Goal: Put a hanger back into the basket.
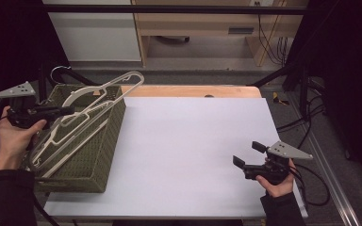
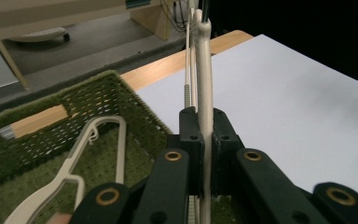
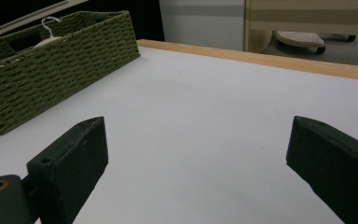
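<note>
While clamped in left hand-held gripper (image 2: pixel 204 140), slim cream plastic hanger (image 2: pixel 205 79), right hand-held gripper (image 3: pixel 196 158) wide.

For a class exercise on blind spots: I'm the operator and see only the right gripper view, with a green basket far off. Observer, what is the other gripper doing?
Observer: The left gripper is shut on a cream hanger, its pads pressed on the hanger's thin bar.
Operator: Is the basket empty?
Observer: No, another hanger lies inside the woven basket.
Operator: Where is the held hanger?
Observer: In the high view it slants above the basket, its far end past the back rim.
Operator: And my gripper?
Observer: The right gripper is open above the white sheet.
</note>
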{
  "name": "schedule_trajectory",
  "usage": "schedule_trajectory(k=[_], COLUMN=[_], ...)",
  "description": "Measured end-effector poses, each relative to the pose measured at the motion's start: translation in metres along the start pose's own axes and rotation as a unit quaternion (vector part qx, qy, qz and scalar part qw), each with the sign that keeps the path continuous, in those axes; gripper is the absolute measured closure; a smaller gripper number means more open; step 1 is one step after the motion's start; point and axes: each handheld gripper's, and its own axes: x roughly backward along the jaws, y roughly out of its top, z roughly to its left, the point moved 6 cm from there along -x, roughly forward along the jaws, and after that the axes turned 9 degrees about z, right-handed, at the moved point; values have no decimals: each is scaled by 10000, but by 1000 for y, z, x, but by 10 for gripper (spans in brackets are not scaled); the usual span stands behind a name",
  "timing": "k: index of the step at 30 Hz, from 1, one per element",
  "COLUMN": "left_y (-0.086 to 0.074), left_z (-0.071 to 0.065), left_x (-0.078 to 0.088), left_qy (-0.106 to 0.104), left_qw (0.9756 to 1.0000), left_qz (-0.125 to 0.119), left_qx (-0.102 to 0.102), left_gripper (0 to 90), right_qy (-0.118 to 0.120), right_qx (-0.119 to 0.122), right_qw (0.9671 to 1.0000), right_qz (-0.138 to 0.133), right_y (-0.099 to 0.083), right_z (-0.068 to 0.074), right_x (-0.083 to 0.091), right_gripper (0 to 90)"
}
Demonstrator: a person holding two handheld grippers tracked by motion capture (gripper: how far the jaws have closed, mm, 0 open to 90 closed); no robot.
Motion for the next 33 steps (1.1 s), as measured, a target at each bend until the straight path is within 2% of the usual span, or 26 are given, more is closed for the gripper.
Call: schedule_trajectory(k=[1,5,8,12,24,29,32,33], left_y=[-3,-10,-21,-31,-53,-59,-63,-63], left_z=[8,18,32,42,58,60,57,57], left_x=[3,5,6,6,10,5,-8,-8], left_qy=[28,103,178,263,456,479,473,473], left_qw=[10000,9998,9992,9989,9974,9965,9948,9948], left_qz=[8,62,129,198,238,326,544,544], left_qx=[74,161,343,329,506,601,720,720], left_gripper=[863,862,862,863,862,862,861,861], right_qy=[10,13,18,8,-13,-6,-15,-15], right_qx=[17,-16,-20,-22,-1,7,3,3], right_qw=[10000,10000,10000,10000,10000,10000,10000,10000], right_qz=[19,12,6,-8,4,10,7,7], right_y=[-1,0,0,0,-1,-1,-1,-1], right_z=[0,0,0,0,-1,-1,-1,-1], right_x=[0,-1,-1,-1,-2,-2,-2,-2], right_gripper=[61,61,62,64,63,63,63,63])
